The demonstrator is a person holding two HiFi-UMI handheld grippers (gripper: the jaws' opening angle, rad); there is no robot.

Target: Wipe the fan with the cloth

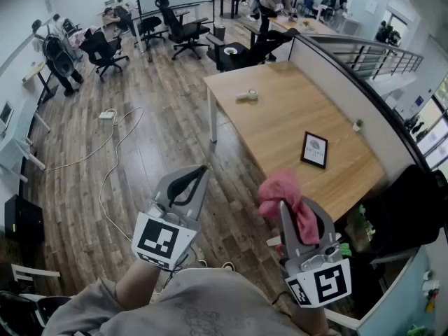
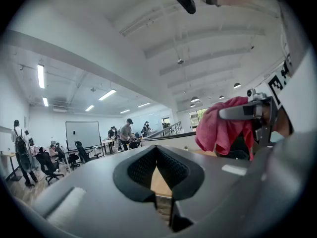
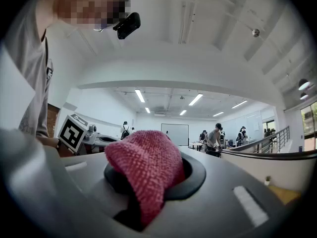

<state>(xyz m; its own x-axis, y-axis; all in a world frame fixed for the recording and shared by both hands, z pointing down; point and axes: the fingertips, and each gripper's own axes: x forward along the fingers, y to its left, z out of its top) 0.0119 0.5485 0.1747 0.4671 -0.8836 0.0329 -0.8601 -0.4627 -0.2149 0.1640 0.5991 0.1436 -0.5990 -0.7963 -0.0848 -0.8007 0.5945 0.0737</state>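
the right gripper (image 1: 294, 210), lower right of the head view, pinches a pink cloth (image 1: 280, 190) that bunches out past its tips. the left gripper (image 1: 199, 173), lower centre, is pressed together on nothing. the table (image 1: 280, 110) lies at upper right. no fan shows in any view, so the step is probably carrying the cloth to it: keep the pinch firm and lead with the loose bunch, so fabric meets the fan first.

Nubby pink cloth (image 3: 146, 175); smooth matt wooden table (image 1: 294, 128); wood-plank floor (image 1: 140, 138) with slight sheen.
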